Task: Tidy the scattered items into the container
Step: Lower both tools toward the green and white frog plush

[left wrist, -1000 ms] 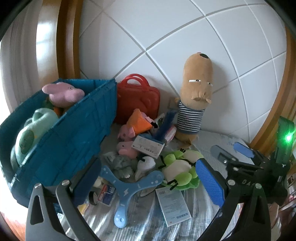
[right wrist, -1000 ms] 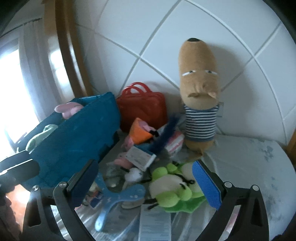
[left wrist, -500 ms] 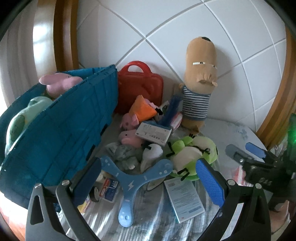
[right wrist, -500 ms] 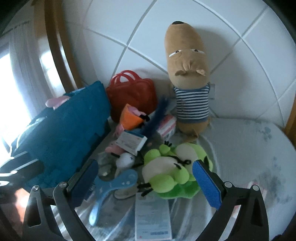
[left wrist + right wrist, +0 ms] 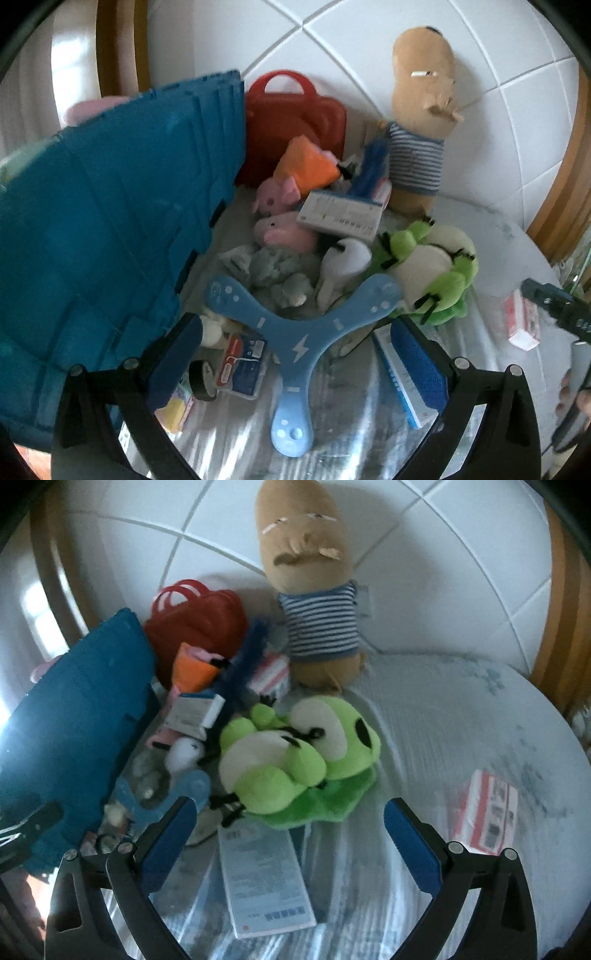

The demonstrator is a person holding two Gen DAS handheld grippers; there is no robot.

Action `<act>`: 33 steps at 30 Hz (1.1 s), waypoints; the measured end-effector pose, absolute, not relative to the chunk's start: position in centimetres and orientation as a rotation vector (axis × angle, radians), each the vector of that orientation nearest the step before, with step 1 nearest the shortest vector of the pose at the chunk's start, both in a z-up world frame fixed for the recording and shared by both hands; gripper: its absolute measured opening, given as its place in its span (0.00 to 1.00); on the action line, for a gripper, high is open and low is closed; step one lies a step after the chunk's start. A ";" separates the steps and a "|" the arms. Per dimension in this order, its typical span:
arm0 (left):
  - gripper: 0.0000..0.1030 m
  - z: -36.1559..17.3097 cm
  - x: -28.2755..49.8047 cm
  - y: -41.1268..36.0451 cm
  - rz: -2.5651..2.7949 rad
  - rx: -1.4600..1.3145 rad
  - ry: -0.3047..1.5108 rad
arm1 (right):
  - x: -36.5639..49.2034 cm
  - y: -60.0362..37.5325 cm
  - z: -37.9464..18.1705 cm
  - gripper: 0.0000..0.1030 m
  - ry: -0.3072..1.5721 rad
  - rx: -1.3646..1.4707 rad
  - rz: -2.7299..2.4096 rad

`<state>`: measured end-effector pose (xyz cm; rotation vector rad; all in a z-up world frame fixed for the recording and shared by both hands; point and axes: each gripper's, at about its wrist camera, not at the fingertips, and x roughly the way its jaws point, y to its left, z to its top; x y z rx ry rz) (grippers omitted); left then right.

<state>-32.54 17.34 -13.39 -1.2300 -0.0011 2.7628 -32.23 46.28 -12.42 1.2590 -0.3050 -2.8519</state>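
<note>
A blue crate (image 5: 110,221) stands at the left, also in the right wrist view (image 5: 74,720). Scattered beside it lie a blue boomerang (image 5: 299,332), a green frog plush (image 5: 295,753), pink pig plushes (image 5: 280,206), a grey plush (image 5: 280,273), a white flat box (image 5: 262,878) and a red-white box (image 5: 487,812). My left gripper (image 5: 295,362) is open and empty, just above the boomerang. My right gripper (image 5: 291,834) is open and empty, above the white flat box and in front of the frog.
A tall brown plush in a striped shirt (image 5: 314,590) leans on the white tiled wall. A red toy case (image 5: 295,110) stands behind the pile. Small items, a tape roll (image 5: 201,380) and a card pack (image 5: 243,362), lie by the crate. Wooden frames edge both sides.
Both grippers have moved forward and down toward the pile. The boomerang now sits between the left fingers; the frog and flat box are nearer the right gripper. A red-white box has come into view.
</note>
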 end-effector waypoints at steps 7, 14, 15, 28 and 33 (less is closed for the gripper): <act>1.00 -15.8 -35.1 18.4 2.691 -1.278 -0.015 | -33.5 47.3 -14.2 1.00 -0.350 1.330 -2.822; 1.00 -17.3 -37.9 23.3 2.617 -1.289 0.025 | -36.5 49.8 -15.3 1.00 -0.365 1.382 -2.810; 1.00 -17.7 -38.4 24.3 2.604 -1.291 0.034 | -37.2 50.4 -15.5 1.00 -0.368 1.393 -2.811; 1.00 -23.6 -44.5 35.1 2.430 -1.377 0.089 | -47.5 53.7 -18.8 1.00 -0.287 1.446 -2.742; 1.00 -25.3 -45.9 34.5 2.379 -1.414 0.033 | -51.8 53.2 -22.1 1.00 -0.229 1.530 -2.660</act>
